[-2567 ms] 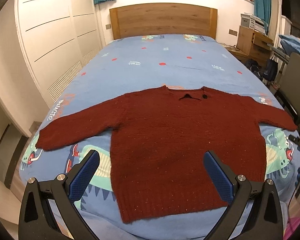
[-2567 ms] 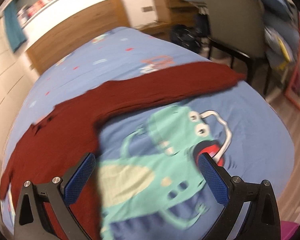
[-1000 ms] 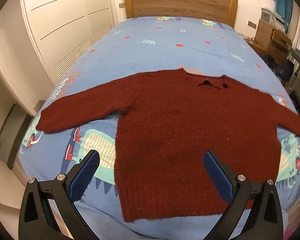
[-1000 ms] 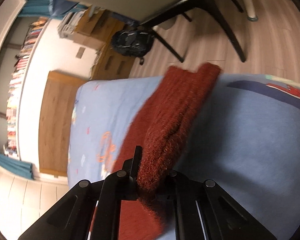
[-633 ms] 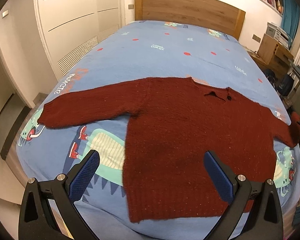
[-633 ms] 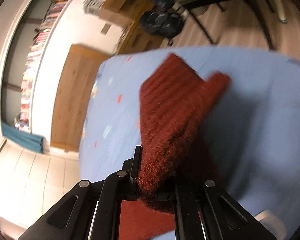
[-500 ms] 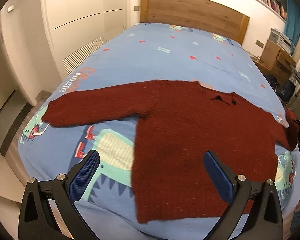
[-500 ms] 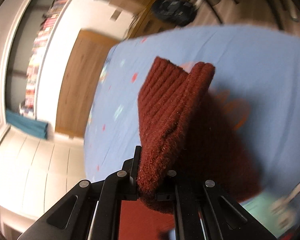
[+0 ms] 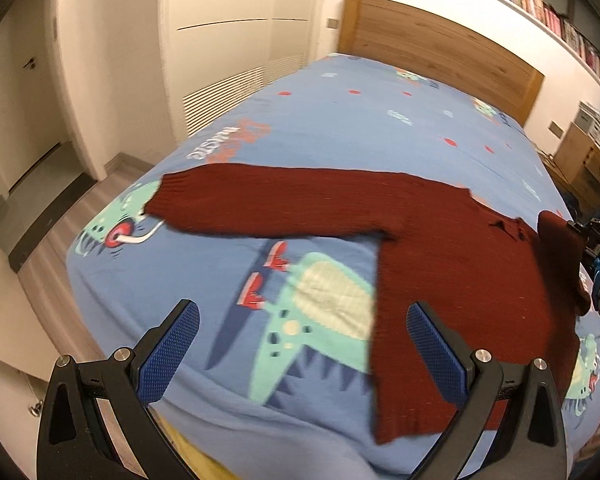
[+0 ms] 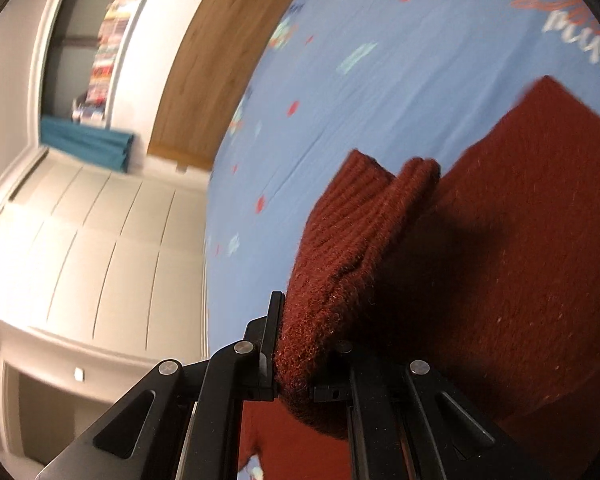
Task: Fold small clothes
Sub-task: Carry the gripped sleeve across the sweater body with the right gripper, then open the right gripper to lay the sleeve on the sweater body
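A dark red knit sweater (image 9: 460,264) lies flat on the blue dinosaur-print bed (image 9: 340,120). Its left sleeve (image 9: 260,204) stretches out toward the bed's left edge. My left gripper (image 9: 300,344) is open and empty above the bed's near edge, left of the sweater's hem. My right gripper (image 10: 304,360) is shut on the cuff of the right sleeve (image 10: 352,236) and holds it up over the sweater's body (image 10: 520,260). The lifted cuff (image 9: 558,236) and the right gripper (image 9: 596,236) show at the right edge of the left wrist view.
White wardrobe doors (image 9: 228,40) run along the bed's left side, with wood floor (image 9: 48,240) between. A wooden headboard (image 9: 440,52) stands at the far end. A wooden cabinet (image 9: 588,164) stands at the right.
My right gripper closed on the right sleeve cuff and carried it up and inward over the sweater's body. My left gripper has swung left toward the left sleeve, still open.
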